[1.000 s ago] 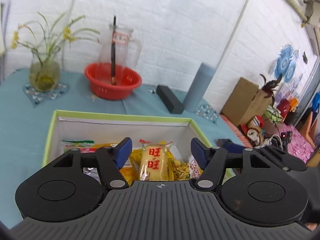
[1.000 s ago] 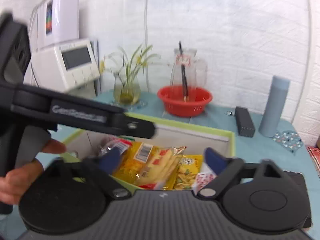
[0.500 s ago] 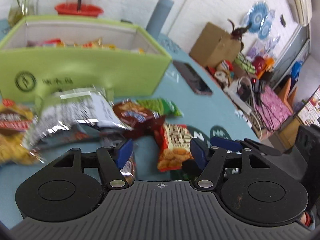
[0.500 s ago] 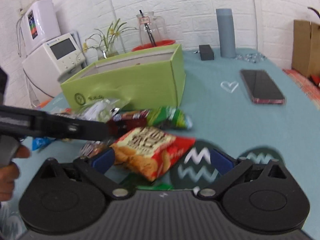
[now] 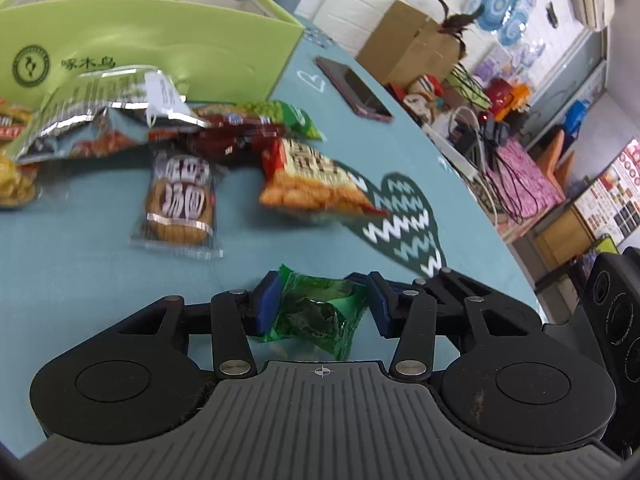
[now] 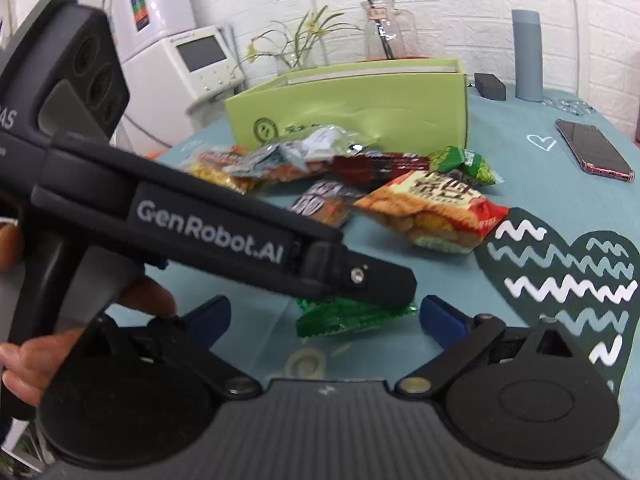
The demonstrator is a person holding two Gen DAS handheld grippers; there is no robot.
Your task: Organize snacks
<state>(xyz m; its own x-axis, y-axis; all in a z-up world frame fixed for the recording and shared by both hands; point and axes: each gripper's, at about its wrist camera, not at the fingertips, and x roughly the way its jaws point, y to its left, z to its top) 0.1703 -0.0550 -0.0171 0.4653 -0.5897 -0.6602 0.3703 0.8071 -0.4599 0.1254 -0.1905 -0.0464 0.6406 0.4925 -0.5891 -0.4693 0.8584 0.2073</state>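
A small green snack packet [image 5: 320,316] lies on the teal table near its front edge. My left gripper [image 5: 322,306] has come down over it and its jaws are closing, with the packet between the blue pads [image 5: 268,304] and a sliver of gap at the right pad. My right gripper [image 6: 324,320] stands wide open just short of the same green packet [image 6: 352,318], holding nothing. Behind lies a pile of snacks: a red-orange packet [image 5: 316,180], a round cracker pack [image 5: 180,200] and a silver bag [image 5: 100,108]. The light green box [image 6: 360,100] stands behind the pile.
A phone [image 6: 592,152] lies on the right of the table and a dark heart mat [image 6: 560,280] at the front right. A grey cylinder [image 6: 528,56], a black block [image 6: 490,84], a jug and a flower vase stand behind the box. A hand [image 6: 24,360] holds the left gripper's handle.
Both grippers came away from above the box and dropped to the table's front. The left jaws narrowed around the green packet. The right jaws stayed wide.
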